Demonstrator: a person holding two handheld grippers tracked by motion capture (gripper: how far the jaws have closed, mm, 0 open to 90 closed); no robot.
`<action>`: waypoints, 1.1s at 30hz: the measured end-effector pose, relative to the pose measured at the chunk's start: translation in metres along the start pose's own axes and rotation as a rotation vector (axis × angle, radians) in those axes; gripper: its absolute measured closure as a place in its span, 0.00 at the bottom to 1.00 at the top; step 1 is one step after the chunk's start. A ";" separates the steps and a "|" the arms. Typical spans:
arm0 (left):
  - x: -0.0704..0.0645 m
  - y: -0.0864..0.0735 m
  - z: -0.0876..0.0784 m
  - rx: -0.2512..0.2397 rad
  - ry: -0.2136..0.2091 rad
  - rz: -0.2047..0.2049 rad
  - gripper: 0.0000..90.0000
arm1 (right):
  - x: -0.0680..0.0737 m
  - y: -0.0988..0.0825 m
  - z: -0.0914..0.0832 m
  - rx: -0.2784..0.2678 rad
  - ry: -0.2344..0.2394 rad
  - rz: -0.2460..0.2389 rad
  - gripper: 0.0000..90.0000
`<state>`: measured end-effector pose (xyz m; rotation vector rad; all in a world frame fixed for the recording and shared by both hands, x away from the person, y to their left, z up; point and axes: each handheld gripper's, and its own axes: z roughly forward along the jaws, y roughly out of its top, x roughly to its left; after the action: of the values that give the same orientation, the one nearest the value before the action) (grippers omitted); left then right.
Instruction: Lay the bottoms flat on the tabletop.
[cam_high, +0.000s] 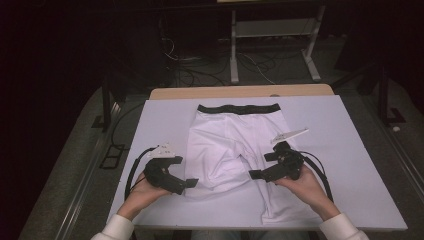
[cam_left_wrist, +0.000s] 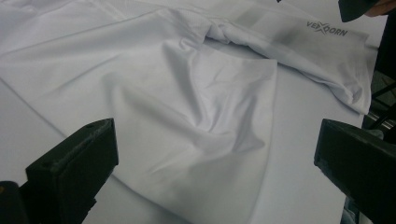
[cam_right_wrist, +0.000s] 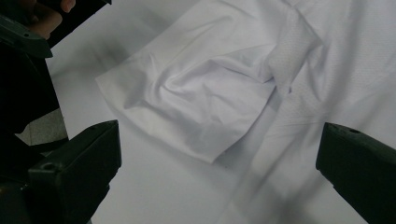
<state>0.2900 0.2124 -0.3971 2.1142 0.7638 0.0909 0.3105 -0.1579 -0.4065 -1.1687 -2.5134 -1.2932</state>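
While the person's hands are coming in from the near edge, the left black two-jaw gripper (cam_high: 181, 172) is hovering with jaws spread wide beside the near left leg of the white stretchy shorts (cam_high: 231, 152), gripping nothing. Opposite it, the right black two-jaw gripper (cam_high: 259, 166) is gaping just as wide over the longer right leg. Farther off, the shorts' black waistband (cam_high: 238, 108) is lying flat on the white table cover (cam_high: 350, 165).

left gripper (cam_high: 186, 172), right gripper (cam_high: 262, 165), jaws wide apart
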 end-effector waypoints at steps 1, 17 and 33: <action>0.001 -0.002 0.000 0.000 0.002 -0.005 0.00 | 0.001 0.000 0.003 0.004 0.006 -0.001 0.02; 0.003 -0.031 0.004 0.100 -0.022 -0.075 0.00 | 0.007 -0.008 0.033 0.078 0.041 0.015 0.14; 0.009 -0.042 0.023 0.190 -0.099 -0.161 0.45 | -0.005 -0.007 0.060 0.156 0.059 0.077 0.55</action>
<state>0.2838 0.2199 -0.4449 2.2076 0.9096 -0.1786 0.3250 -0.1202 -0.4516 -1.1631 -2.4510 -1.0758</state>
